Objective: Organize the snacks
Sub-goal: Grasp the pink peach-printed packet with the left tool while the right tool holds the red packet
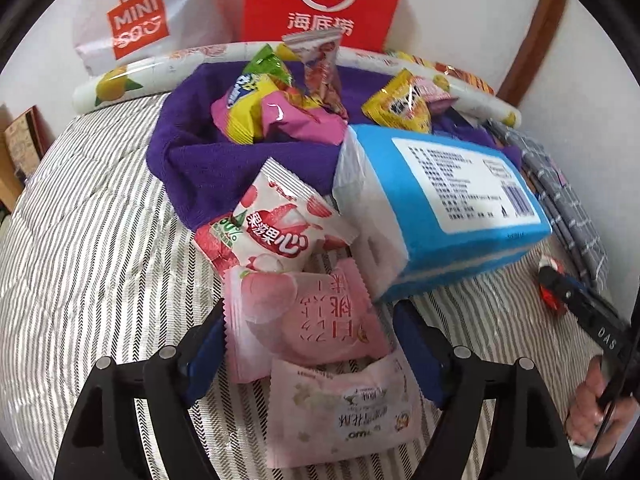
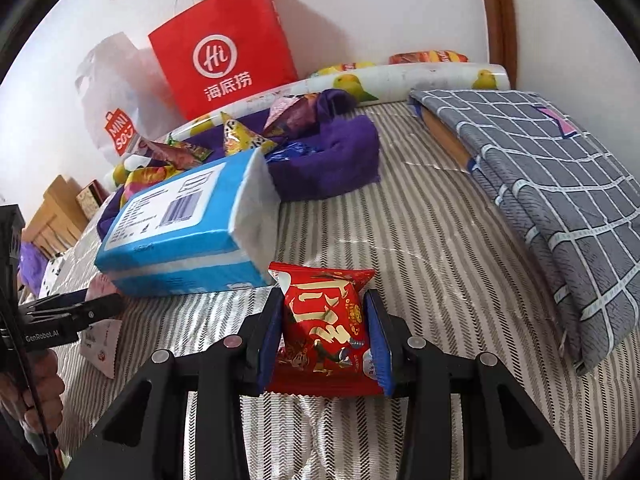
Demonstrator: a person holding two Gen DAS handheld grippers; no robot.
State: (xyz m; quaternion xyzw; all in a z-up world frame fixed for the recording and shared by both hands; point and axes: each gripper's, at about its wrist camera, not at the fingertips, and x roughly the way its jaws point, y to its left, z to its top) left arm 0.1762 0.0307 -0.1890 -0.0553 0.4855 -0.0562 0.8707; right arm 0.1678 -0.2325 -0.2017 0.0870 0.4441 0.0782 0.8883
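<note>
1. We find the right tongs [image 2: 326, 334] clamped on a red foil snack packet [image 2: 326, 320], above the striped bed [image 2: 400, 240].
2. Left tongs [image 1: 308, 344] stand apart around a pink peach-print snack pouch [image 1: 304, 316], near the blue tissue pack [image 1: 440, 212].

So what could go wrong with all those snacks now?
The right gripper squeezes the red packet from both sides, so what's inside might get crushed. The left gripper is open around the peach packet, which overlaps another pink packet; it may drag both. The blue pack lies close by and could get bumped.
</note>
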